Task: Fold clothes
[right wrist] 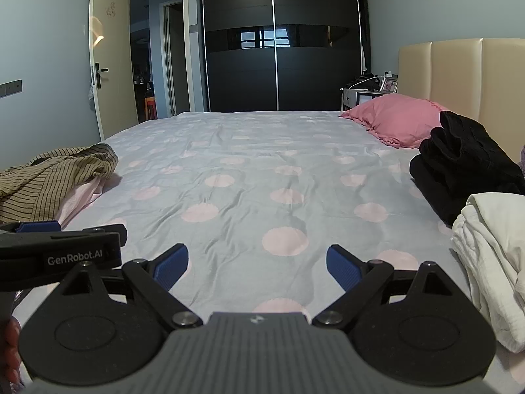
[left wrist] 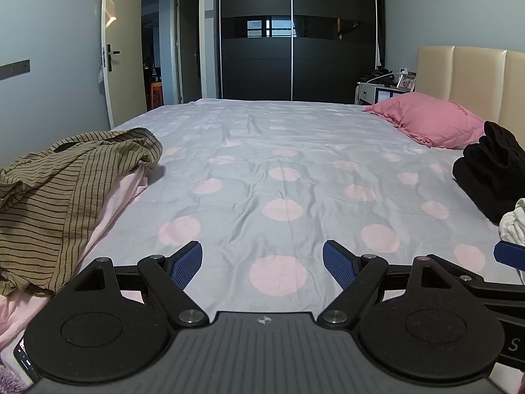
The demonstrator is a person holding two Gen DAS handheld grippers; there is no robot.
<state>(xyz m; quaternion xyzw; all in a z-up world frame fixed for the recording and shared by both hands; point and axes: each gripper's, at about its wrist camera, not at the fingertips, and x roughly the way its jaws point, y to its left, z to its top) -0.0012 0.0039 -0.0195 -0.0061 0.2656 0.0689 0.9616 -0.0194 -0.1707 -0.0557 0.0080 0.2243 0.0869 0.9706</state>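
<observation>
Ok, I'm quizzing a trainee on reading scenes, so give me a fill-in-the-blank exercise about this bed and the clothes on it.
1. The olive striped shirt lies on a pale ____ garment.
2. The left gripper and right gripper are both ____.
3. The folded black garment sits in front of the ____ pillow.
4. The grey bedsheet has pink ____.

Missing words: pink; open; pink; dots
</observation>
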